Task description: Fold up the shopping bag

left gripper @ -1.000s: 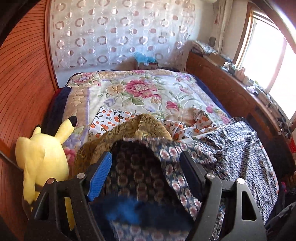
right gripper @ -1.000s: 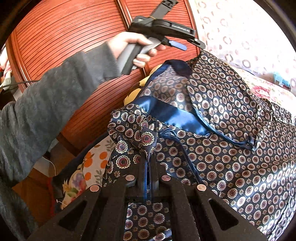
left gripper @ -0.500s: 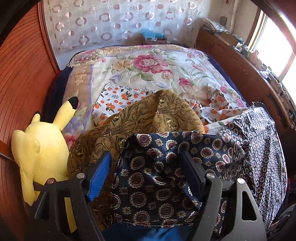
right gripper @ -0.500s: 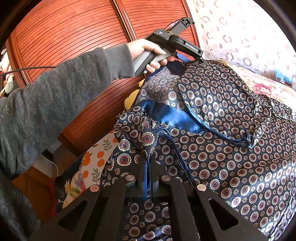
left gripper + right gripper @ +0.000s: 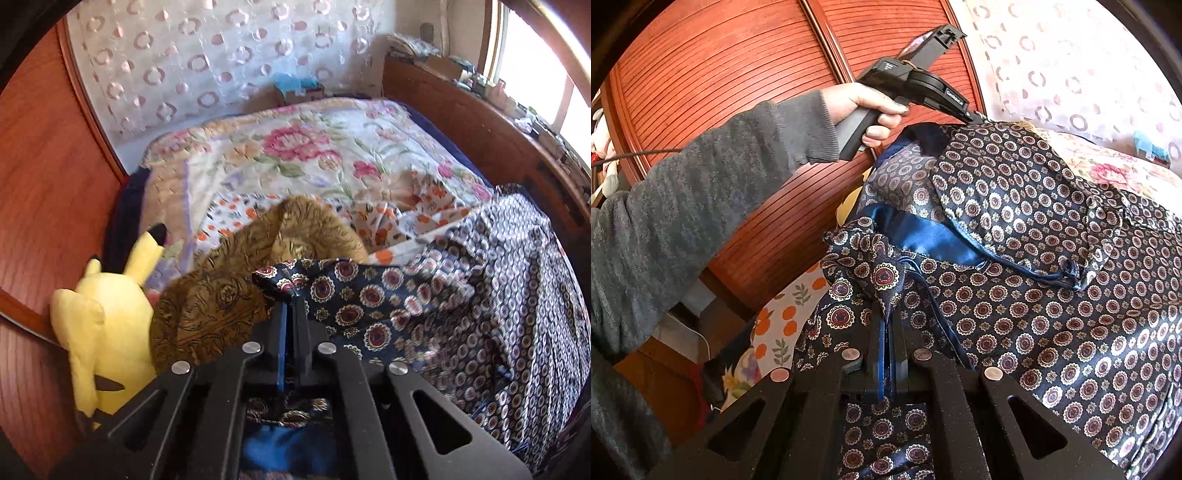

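The shopping bag [image 5: 1052, 295] is dark navy cloth with small round medallions and a shiny blue lining band. It hangs spread over the bed between the two tools. My left gripper [image 5: 293, 306] is shut on a bunched corner of the shopping bag [image 5: 369, 295], with cloth sticking out past the tips. My right gripper [image 5: 891, 317] is shut on another gathered corner nearer the camera. In the right wrist view a hand in a grey sleeve [image 5: 701, 192] holds the left tool [image 5: 916, 85] at the bag's far upper edge.
A bed with a floral quilt [image 5: 314, 147] lies ahead. A brown patterned cloth [image 5: 221, 295] and an orange-print cloth [image 5: 388, 229] lie under the bag. A yellow plush toy [image 5: 103, 325] sits at the left against a red wooden wall [image 5: 738, 92]. A wooden shelf [image 5: 480, 118] runs along the right.
My left gripper went from wide open around the bag's edge to shut on its corner. The hand with the left tool came down onto the bag. My right gripper kept its grip.
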`<state>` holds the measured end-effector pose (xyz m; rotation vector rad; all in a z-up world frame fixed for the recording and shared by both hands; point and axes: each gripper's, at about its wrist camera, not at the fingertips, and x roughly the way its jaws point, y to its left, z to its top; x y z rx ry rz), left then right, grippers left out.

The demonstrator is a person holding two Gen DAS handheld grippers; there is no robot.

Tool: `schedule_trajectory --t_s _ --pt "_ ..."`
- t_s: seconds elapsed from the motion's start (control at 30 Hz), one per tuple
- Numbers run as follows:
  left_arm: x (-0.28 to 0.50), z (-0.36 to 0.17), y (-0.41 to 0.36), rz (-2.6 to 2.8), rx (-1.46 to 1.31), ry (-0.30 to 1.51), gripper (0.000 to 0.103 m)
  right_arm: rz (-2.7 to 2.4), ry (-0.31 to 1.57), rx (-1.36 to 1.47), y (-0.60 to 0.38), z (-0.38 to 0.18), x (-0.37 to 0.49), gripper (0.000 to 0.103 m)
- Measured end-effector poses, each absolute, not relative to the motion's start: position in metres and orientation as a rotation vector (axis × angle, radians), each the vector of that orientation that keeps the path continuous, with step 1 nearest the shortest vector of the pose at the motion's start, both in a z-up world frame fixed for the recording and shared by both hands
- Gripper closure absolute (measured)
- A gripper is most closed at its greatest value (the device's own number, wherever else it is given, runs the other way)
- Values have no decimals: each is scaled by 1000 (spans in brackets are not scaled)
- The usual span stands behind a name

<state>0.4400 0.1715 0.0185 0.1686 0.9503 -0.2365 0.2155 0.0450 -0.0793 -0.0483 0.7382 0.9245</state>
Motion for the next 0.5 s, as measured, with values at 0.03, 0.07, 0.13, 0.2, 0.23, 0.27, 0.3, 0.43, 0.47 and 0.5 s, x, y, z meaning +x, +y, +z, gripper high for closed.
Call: schedule_trajectory --t_s 0.03,0.07,0.13,0.2,0.23,0.27,0.3,0.43,0.47,0.5 --pt "437 24 171 -228 171 934 100 922 731 -43 42 -78 214 102" --pt "431 35 167 -221 179 912 100 918 722 -39 39 -75 213 102" --pt "424 49 161 -219 201 881 100 912 703 -29 32 -71 209 102" --pt "415 66 152 -218 220 848 100 900 676 -20 21 -64 204 102" --pt "411 75 146 -215 230 831 100 891 661 -13 16 -61 200 102" --pt "407 84 139 -214 239 817 100 886 649 -5 9 -57 198 102" --pt "405 91 131 -215 249 806 100 879 637 4 2 -54 195 102" --pt "390 117 91 -234 295 760 101 840 590 34 -31 -43 177 102" --pt "386 124 78 -240 307 748 101 823 575 46 -42 -40 171 102" --pt "384 128 67 -253 314 744 101 812 565 53 -50 -39 166 102"
